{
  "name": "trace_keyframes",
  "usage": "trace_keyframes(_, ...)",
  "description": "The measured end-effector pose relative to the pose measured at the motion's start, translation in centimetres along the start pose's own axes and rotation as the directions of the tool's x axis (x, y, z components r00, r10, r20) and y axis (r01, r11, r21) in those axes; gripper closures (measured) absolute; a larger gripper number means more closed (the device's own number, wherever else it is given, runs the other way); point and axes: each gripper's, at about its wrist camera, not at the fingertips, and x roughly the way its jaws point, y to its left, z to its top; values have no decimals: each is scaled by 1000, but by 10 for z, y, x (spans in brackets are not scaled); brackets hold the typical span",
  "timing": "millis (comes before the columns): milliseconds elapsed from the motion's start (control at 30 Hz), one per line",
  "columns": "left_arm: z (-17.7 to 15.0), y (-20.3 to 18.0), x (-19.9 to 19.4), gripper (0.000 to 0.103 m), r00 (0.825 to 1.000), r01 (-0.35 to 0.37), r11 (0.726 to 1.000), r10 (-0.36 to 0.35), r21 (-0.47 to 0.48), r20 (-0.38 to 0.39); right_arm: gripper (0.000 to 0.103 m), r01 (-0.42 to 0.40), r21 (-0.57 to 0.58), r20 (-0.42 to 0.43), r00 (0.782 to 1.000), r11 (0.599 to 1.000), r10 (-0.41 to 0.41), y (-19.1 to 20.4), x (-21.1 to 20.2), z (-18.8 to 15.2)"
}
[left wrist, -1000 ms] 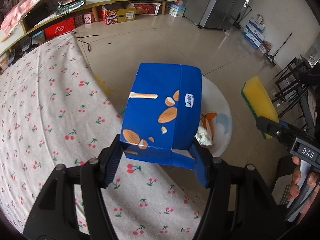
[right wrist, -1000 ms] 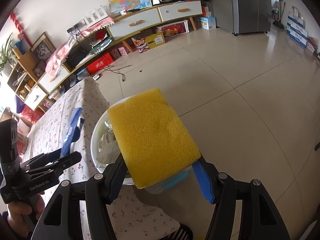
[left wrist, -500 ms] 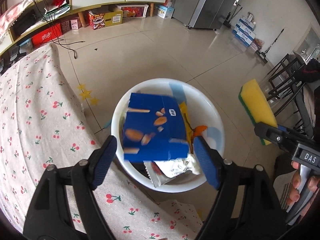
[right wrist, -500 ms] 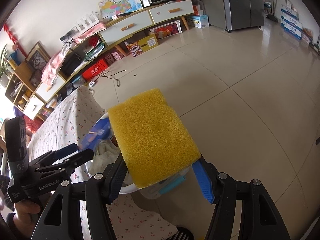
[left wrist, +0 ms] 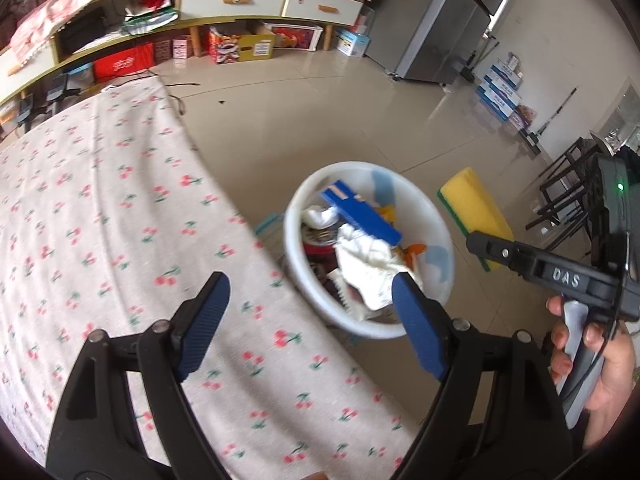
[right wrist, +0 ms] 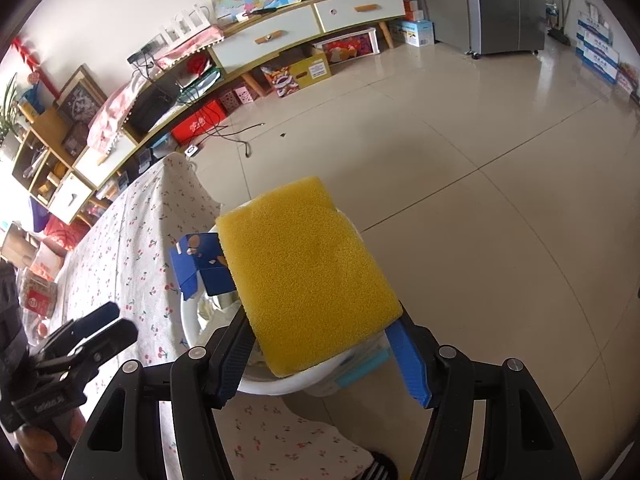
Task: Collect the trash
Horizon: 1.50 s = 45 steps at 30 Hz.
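A white trash bin (left wrist: 442, 240) stands on the floor beside the table and holds a blue almond box (left wrist: 362, 212), white crumpled paper (left wrist: 368, 264) and other wrappers. My left gripper (left wrist: 306, 322) is open and empty above the table edge, just short of the bin. My right gripper (right wrist: 322, 346) is shut on a yellow sponge (right wrist: 308, 272) and holds it over the bin (right wrist: 192, 320). The blue box (right wrist: 200, 266) shows at the bin's left side there. The sponge (left wrist: 476, 210) and right gripper (left wrist: 480, 250) also show in the left wrist view, right of the bin.
The table wears a white cloth with a cherry print (left wrist: 100, 208). Tiled floor (right wrist: 460, 184) spreads beyond the bin. A low cabinet with drawers (left wrist: 256, 0), boxes under it and a grey fridge (left wrist: 452, 20) stand along the far wall.
My left gripper opened and let go of the blue box, which dropped into the bin. The left gripper then drew back over the table. The right gripper kept holding the sponge.
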Motion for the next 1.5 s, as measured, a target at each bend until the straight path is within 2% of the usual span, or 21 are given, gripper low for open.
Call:
trace_keyframes(200,-16,25,-18,16,999,-51,998,52,-44,5,36,-25,41,-18,1000,999,26,8,20,6)
trace_keyframes(300,-24,35,-24,11,996,-89,995,89,-53,0,26,-48,78,-25,998,996,50,9,28,8)
trace_keyframes(333,-27,38,-25,10,995,-101,993,101,-56,-1,20,-52,87,-23,998,995,54,9,29,8)
trace_keyframes(400,-34,45,-29,5,990,-138,988,138,-64,-12,19,-54,100,-13,998,994,56,9,28,8)
trace_keyframes(633,-62,71,-59,5,976,-217,970,218,-112,-4,19,-29,98,36,999,995,25,20,7,1)
trace_keyframes(800,-83,87,-98,1,949,-308,941,315,-143,27,18,40,-8,70,997,999,-39,58,-24,-18)
trace_keyframes(933,-96,94,-131,1,922,-365,915,381,-172,73,14,19,-106,98,995,994,-9,99,-48,-36)
trace_keyframes(1167,-116,99,-179,1,899,-379,897,415,-228,140,11,14,-262,150,988,965,27,159,-85,-85)
trace_keyframes(1267,-128,99,-195,1,890,-374,888,424,-267,165,11,43,-302,198,980,952,19,177,-96,-109)
trace_keyframes(1500,-161,106,-203,1,854,-406,839,490,-363,178,11,126,-352,310,951,927,-11,202,-102,-155)
